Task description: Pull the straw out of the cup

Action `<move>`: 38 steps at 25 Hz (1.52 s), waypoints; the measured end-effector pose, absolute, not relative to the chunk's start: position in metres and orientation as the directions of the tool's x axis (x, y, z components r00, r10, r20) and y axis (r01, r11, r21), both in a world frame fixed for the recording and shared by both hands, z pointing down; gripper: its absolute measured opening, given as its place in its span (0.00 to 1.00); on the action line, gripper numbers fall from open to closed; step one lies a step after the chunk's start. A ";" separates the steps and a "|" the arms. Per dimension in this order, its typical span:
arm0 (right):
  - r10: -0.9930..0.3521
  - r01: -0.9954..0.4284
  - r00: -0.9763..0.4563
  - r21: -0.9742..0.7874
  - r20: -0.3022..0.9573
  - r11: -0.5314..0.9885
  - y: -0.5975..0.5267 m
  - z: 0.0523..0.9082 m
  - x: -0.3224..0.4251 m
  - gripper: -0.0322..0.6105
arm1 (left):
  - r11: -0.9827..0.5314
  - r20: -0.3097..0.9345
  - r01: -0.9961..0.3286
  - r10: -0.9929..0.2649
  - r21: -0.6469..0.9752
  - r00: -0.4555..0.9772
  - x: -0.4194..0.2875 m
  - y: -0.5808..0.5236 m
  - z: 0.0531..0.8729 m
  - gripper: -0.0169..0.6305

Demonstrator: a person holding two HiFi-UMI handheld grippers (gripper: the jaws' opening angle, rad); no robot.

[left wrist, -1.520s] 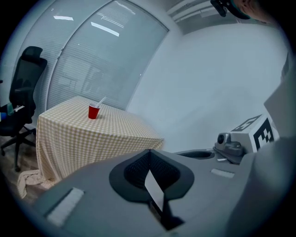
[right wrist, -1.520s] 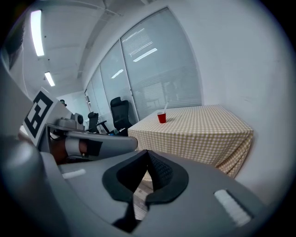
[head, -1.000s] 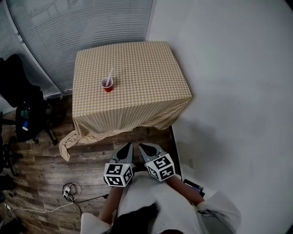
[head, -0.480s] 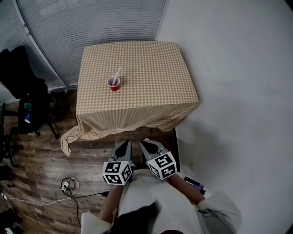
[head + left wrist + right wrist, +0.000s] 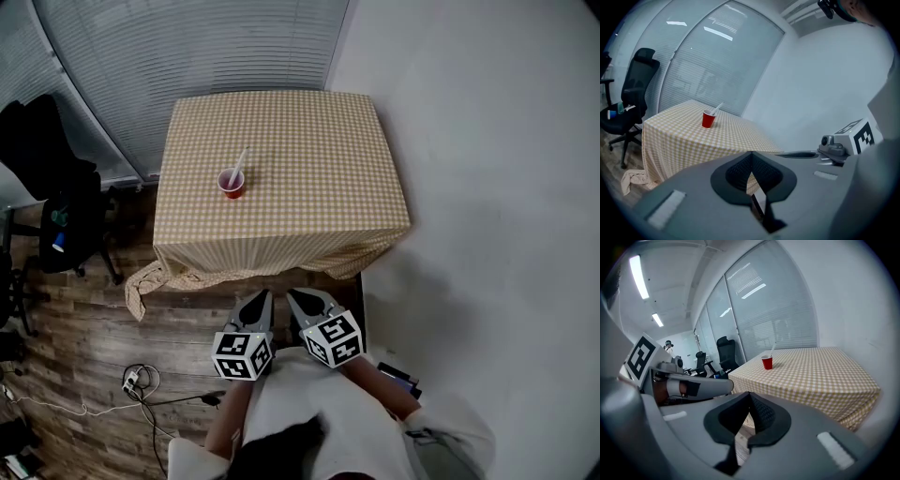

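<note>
A small red cup (image 5: 231,183) stands on the left part of a table draped in a tan checked cloth (image 5: 309,169). A white straw (image 5: 238,164) leans out of the cup toward the upper right. The cup (image 5: 708,119) also shows in the left gripper view with its straw (image 5: 716,108), and the cup (image 5: 767,363) in the right gripper view. My left gripper (image 5: 258,302) and right gripper (image 5: 298,301) hang side by side over the wooden floor, well short of the table's near edge. Both are shut with nothing between the jaws.
A black office chair (image 5: 56,220) stands left of the table. The cloth's corner (image 5: 150,281) trails onto the wooden floor. Cables and a plug (image 5: 136,382) lie on the floor at lower left. A white wall runs along the right, window blinds behind the table.
The view has shifted: the table and cup now sit a little more to the right and lower than a second ago. Both grippers stay shut, side by side.
</note>
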State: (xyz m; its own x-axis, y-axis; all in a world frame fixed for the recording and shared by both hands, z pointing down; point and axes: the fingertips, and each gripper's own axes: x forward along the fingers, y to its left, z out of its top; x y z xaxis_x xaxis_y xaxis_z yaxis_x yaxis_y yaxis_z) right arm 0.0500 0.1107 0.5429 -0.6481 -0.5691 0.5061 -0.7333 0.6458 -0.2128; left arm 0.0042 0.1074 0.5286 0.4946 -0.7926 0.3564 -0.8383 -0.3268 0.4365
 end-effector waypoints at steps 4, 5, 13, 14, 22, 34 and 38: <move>-0.555 -0.718 -0.666 -0.226 0.499 0.658 0.090 0.544 0.053 0.06 | -0.308 0.355 -0.845 -0.805 0.437 0.476 0.006 0.088 0.530 0.05; -0.550 -0.714 -0.669 -0.228 0.499 0.662 0.085 0.544 0.054 0.06 | -0.302 0.357 -0.848 -0.807 0.435 0.470 0.006 0.085 0.530 0.05; -0.511 -0.672 -0.712 -0.257 0.482 0.694 0.051 0.536 0.049 0.06 | -0.279 0.384 -0.870 -0.812 0.407 0.440 0.009 0.056 0.526 0.05; -0.505 -0.667 -0.718 -0.264 0.479 0.697 0.048 0.537 0.049 0.06 | -0.270 0.387 -0.873 -0.814 0.407 0.432 0.007 0.053 0.527 0.05; -0.458 -0.620 -0.755 -0.282 0.470 0.732 0.021 0.535 0.046 0.06 | -0.201 0.407 -0.891 -0.833 0.406 0.374 0.004 0.030 0.528 0.05; -0.423 -0.564 -0.787 -0.245 0.448 0.789 -0.030 0.534 0.056 0.06 | -0.158 0.414 -0.917 -0.855 0.367 0.313 0.019 -0.018 0.528 0.05; -0.405 -0.541 -0.799 -0.238 0.444 0.807 -0.045 0.531 0.059 0.06 | -0.135 0.416 -0.920 -0.861 0.367 0.292 0.024 -0.032 0.524 0.05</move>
State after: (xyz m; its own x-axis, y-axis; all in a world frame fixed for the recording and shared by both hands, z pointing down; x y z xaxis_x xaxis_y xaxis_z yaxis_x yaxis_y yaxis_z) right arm 0.0592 -0.0446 0.5307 -0.7993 -0.4046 0.4443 -0.5408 0.8066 -0.2384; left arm 0.0244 -0.0321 0.5238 0.2921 -0.8612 0.4158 -0.9205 -0.1352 0.3667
